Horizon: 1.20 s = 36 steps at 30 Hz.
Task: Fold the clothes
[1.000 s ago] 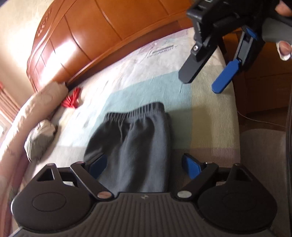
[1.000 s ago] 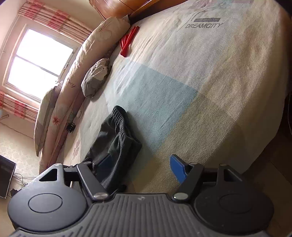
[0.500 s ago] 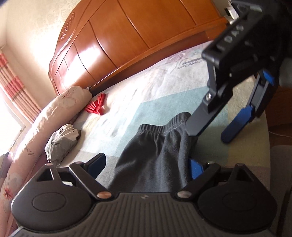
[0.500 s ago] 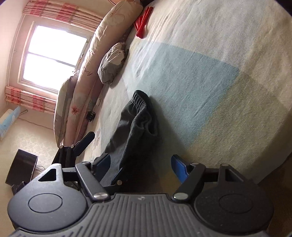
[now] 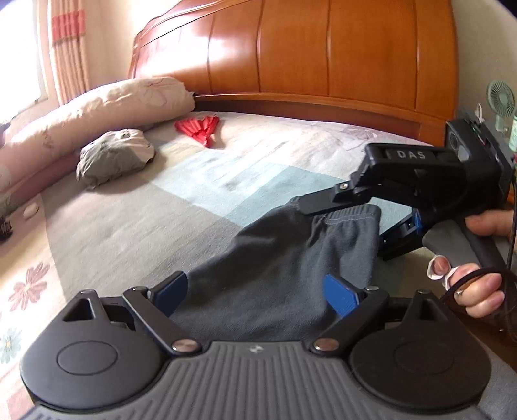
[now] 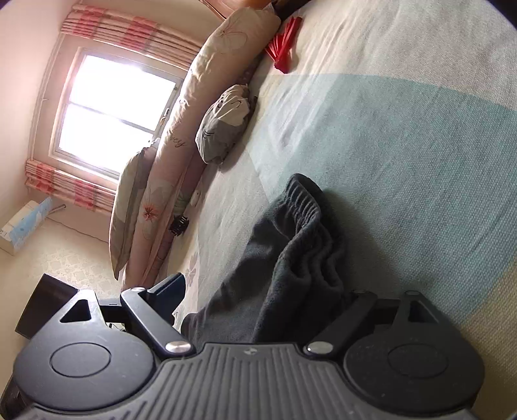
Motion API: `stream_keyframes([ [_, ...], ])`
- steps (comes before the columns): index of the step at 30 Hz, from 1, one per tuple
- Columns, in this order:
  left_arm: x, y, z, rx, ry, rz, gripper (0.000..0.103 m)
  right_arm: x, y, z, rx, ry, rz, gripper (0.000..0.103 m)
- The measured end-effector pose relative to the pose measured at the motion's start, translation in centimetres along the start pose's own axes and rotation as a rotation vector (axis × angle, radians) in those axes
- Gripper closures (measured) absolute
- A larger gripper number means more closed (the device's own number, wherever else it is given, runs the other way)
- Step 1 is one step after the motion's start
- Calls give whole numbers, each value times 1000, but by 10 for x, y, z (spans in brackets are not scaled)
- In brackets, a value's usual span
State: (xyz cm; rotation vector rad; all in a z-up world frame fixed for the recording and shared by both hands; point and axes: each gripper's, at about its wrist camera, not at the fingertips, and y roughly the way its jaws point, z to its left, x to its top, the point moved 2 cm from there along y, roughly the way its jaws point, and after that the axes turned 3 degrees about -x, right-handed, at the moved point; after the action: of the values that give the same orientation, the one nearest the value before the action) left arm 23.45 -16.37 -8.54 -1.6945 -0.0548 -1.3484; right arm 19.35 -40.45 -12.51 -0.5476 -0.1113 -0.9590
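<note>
Left gripper (image 5: 257, 292) jaws wide apart, blue pads either side of the trousers (image 5: 284, 258), not pressing on them. Right gripper (image 5: 342, 223) jaws have just been opening; now spread, upper finger above the waistband (image 5: 349, 215), lower one under or beside it, cloth between them, no clamp visible. In its own view the right gripper (image 6: 261, 290) has its right pad hidden behind the fabric, so contact there can't be read. Hand (image 5: 478, 290) on the right handle, partly cut off at frame edge.

Trousers: dark grey, lying on the bed (image 5: 129, 219) near its front edge, waistband toward the headboard (image 5: 323, 48), legs running out of frame under the left gripper body. Bunched and folded over lengthwise in the right view (image 6: 290, 258); lower half hidden.

Bed: sheet in beige, pale blue and grey blocks, mostly bare. Wooden headboard spans the far side. Long bolster (image 5: 97, 110) along the window side, small grey pillow (image 5: 113, 155) just beside it, red fan (image 5: 200, 127) near the headboard, well apart from the trousers.

Room: window (image 6: 113, 110) blown out by glare, striped curtains (image 6: 129, 29), dark box (image 6: 42, 303) on the floor, small desk fan (image 5: 501, 97) at right edge, partly cut.

Open sheet all round the trousers on the pillow and headboard sides; bed edge close on the near side.
</note>
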Motion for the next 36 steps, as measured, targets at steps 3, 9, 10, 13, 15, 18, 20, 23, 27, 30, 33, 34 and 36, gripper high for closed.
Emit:
stream_keyframes([
  [3, -15, -15, 22, 27, -113, -13, 12, 0, 6, -2, 55, -7, -45, 13],
  [9, -49, -44, 47, 96, -300, -51, 12, -16, 7, 2, 78, -30, -140, 13],
  [10, -54, -46, 50, 105, -323, -54, 12, -23, 7, 5, 73, -49, -166, 13],
  [13, -63, -52, 57, 130, -366, -54, 11, -26, 14, 6, 53, -67, -233, 14],
  [15, -66, -58, 61, 139, -385, -65, 11, -19, 21, 4, 55, -62, -256, 16],
  [18, -70, -66, 66, 154, -411, -82, 11, -17, 28, 5, 16, -101, -270, 28],
  [20, -74, -69, 69, 163, -432, -85, 11, -20, 29, 2, -54, -128, -269, 51],
  [23, -79, -71, 73, 161, -464, -79, 11, -15, 26, -16, -62, -41, -249, 91],
  [27, -82, -71, 72, 180, -454, -62, 11, -14, 24, -6, -97, -78, -234, 91],
  [30, -83, -71, 70, 174, -443, -56, 11, -11, 16, 14, -98, -159, -254, 91],
  [33, -82, -69, 67, 179, -432, -49, 11, -6, 8, 37, -85, -255, -275, 91],
  [34, -81, -69, 66, 177, -431, -49, 11, -4, 5, 44, -82, -286, -281, 91],
  [36, -79, -69, 63, 169, -427, -53, 11, 1, 0, 54, -74, -322, -288, 91],
])
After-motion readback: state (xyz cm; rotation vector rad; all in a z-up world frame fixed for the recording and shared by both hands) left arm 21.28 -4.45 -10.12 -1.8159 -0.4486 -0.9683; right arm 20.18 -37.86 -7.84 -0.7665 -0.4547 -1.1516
